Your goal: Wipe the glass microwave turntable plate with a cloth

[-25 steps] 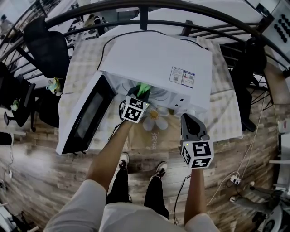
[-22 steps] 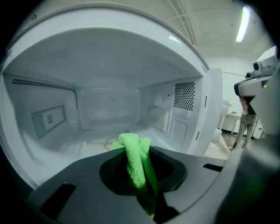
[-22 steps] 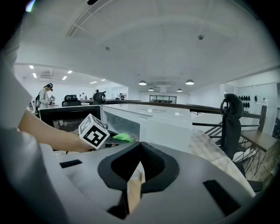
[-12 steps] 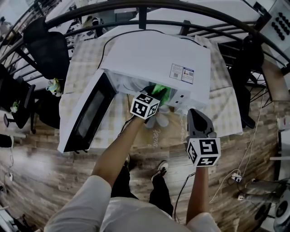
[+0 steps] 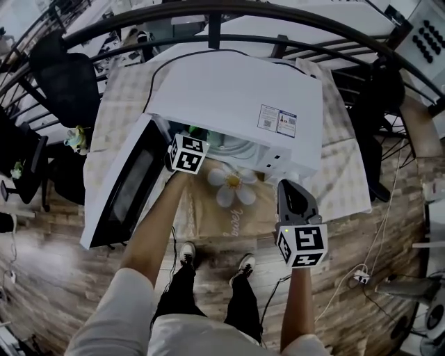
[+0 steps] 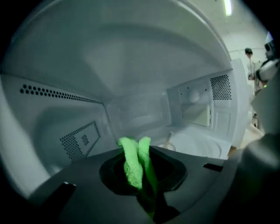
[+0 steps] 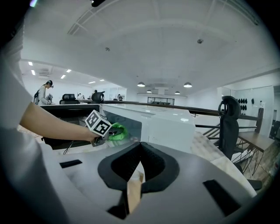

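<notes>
The white microwave stands on the table with its door swung open to the left. My left gripper reaches into the left part of the opening and is shut on a bright green cloth, which pokes out past the jaws. Inside the cavity, the glass turntable plate lies on the floor to the right of the cloth; whether the cloth touches it cannot be told. My right gripper hangs in front of the table, away from the microwave, jaws together and holding nothing. From there I see the left gripper and the cloth.
A mat with a white flower lies on the checked tablecloth before the microwave. A black office chair stands at the far left, a curved dark railing runs behind the table, and cables lie on the wooden floor.
My left gripper swept with the green cloth from the right side of the microwave opening to its left side. The right gripper stayed low in front of the table, shifting only slightly.
</notes>
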The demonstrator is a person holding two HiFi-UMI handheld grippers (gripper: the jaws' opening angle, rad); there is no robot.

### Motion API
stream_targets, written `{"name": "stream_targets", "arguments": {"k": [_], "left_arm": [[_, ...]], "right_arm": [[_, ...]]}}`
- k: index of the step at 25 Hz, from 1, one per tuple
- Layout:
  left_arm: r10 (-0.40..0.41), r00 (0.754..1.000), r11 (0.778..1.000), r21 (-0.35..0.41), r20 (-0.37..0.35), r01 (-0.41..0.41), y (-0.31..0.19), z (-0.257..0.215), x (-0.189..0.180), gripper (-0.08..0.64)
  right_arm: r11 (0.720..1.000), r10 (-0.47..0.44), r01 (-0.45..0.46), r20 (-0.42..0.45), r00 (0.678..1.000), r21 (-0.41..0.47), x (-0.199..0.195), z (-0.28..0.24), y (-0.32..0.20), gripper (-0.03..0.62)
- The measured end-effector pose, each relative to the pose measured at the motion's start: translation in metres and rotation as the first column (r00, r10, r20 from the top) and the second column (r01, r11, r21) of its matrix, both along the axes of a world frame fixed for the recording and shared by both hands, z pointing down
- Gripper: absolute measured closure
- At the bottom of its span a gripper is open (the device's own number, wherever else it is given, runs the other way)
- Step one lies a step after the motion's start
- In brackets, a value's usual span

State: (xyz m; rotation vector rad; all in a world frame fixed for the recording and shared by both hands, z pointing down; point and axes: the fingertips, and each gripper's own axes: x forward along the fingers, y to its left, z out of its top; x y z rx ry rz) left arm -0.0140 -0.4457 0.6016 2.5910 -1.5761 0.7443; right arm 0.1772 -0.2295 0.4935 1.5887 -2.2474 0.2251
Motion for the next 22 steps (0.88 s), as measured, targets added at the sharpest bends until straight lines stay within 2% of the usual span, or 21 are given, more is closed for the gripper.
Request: {"name": "stream_targets", "arguments": {"k": [6,9,13,16,19,22], "left_arm": [[0.058,0.997,0.998,-0.033,0.051,-0.056,-0.008,0.015,0.024,0.495],[0.126,0.99,0.991,-0.049,0.058,-0.123,0.001,0.016,0.037,0.497],[0.209,0.972,0.977,-0.056,0.106,-0.204,0.02,0.02,0.06,0.497],[0.282,0.951,0.959,-0.066,0.124,-0.276,0.035,0.018,0.082,0.497],[0.351,0.931,0.935,-0.09,0.099,-0.343,0.057,0.018,0.112,0.497],[0.43,0.903,0.898,-0.105,-0.01,-0.428,0.082,0.013,0.147,0.497]], "right_arm": [[1.0,-0.022,0.023,0.014,1.0,-0.016,-0.003,0.008,-0.011,0.578],[1.0,-0.031,0.031,0.028,0.999,-0.005,-0.006,0.006,-0.018,0.578],[0.999,-0.035,0.034,0.033,0.999,0.004,-0.005,0.006,-0.018,0.578],[1.0,-0.026,0.025,0.04,0.999,0.009,-0.004,0.008,-0.015,0.578],[1.0,-0.022,0.022,0.043,0.999,-0.001,-0.004,0.012,-0.009,0.578],[1.0,-0.016,0.016,0.041,0.999,-0.008,-0.003,0.013,-0.003,0.578]]}}
